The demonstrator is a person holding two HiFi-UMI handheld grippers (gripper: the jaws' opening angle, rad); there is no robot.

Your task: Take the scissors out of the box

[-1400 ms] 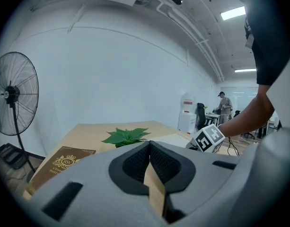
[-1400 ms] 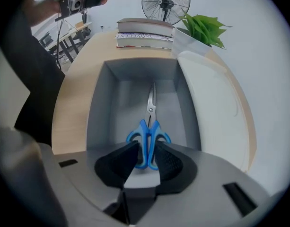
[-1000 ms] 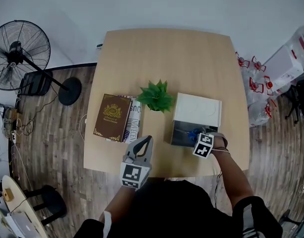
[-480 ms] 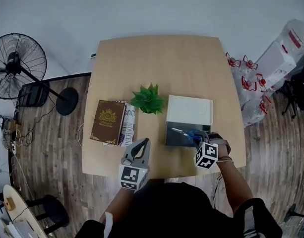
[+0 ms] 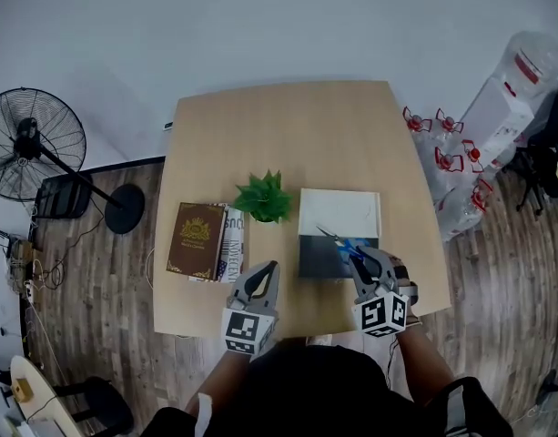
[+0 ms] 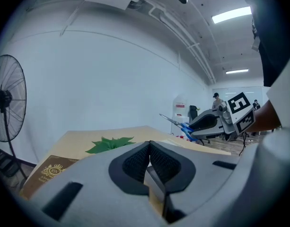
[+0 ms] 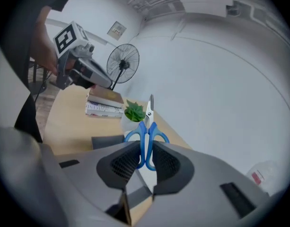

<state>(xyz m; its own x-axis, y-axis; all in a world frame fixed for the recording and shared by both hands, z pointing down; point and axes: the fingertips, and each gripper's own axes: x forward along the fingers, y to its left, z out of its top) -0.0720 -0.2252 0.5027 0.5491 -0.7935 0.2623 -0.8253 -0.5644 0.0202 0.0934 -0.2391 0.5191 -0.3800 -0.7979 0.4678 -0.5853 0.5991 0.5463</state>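
Well left of the box (image 5: 340,215), a fan (image 5: 28,144) stands on the floor. On the table (image 5: 288,126), a brown book (image 5: 197,240) lies left of the box, and a small plant (image 5: 263,198) stands just beside the box's left wall. The left gripper (image 6: 149,148) is held near the table's front edge, left of the box. Its jaws are pressed together with nothing between them.

The scissors (image 7: 147,126) are seen over the dark open front of the box, raised clear of it, with the blades closed and pointing away from the person. The blue handles are clamped between the jaws of the right gripper (image 7: 145,155), which is held at the box's front right corner.

The step in hand is judged to be the lift-out, and it appears nearly complete. For the next move, the scissors should be carried sideways off the box and lowered onto bare table. The clamp on the handles must be kept until the scissors are supported.

Compared with a second ago, the right gripper has been raised from the box opening, and the scissors have been brought up out of the box with it. The left gripper has barely been moved.
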